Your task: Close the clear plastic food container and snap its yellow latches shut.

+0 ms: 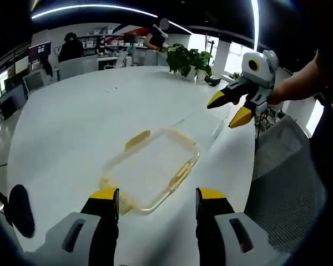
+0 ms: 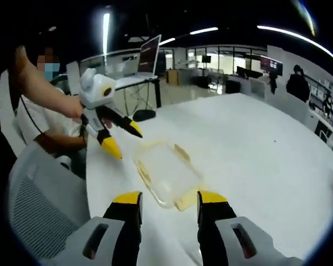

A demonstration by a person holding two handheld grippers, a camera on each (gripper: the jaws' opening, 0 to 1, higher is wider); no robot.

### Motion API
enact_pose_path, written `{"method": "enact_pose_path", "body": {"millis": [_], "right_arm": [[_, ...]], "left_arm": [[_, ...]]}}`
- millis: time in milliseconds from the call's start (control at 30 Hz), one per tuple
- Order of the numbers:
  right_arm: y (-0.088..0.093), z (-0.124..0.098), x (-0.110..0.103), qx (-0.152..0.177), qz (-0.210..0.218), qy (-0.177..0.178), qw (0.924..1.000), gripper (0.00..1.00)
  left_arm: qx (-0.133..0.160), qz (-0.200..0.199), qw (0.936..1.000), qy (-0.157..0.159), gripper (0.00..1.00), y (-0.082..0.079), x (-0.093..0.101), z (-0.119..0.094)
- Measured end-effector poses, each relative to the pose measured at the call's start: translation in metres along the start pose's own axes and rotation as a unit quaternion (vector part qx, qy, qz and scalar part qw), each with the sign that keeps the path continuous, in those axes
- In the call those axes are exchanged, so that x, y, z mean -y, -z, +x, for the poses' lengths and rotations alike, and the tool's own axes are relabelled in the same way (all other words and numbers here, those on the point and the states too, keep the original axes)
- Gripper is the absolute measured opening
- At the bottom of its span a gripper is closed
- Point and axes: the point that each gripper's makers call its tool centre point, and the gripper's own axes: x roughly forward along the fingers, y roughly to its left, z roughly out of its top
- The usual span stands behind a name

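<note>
A clear plastic food container (image 1: pixel 155 166) (image 2: pixel 165 173) with yellow latches lies flat on the white table (image 1: pixel 89 122) (image 2: pixel 255 149), its lid on it. One latch (image 1: pixel 137 139) sticks out from the far long side, another (image 1: pixel 180 173) lies along the right side. My left gripper (image 1: pixel 158 197) hovers open just short of the container's near end. My right gripper (image 2: pixel 164 197) is open too, just before the container's near corner. Each gripper appears in the other view, held in a hand above the table: the right gripper (image 1: pixel 233 108) and the left gripper (image 2: pixel 122 138), both open and holding nothing.
Potted plants (image 1: pixel 188 60) stand at the table's far edge. A grey mesh chair (image 1: pixel 288 183) (image 2: pixel 39 205) sits at the table's side by the person holding the grippers. Desks, monitors and other people fill the office behind.
</note>
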Motion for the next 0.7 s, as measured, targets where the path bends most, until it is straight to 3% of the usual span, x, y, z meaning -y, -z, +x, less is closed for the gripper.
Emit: {"method": "enact_pose_path", "body": {"millis": [467,700], "right_arm": [[-0.003,0.023,0.015,-0.043,-0.060,-0.017,0.9971,0.40],[0.005,0.027,0.015,-0.059,-0.063,-0.026,0.9960,0.40]], "left_arm": [[-0.042,0.038,0.9984,0.007,0.55,0.003,-0.023,0.004],[-0.053,0.049,0.9972,0.016,0.55,0.007,-0.027,0.005]]}}
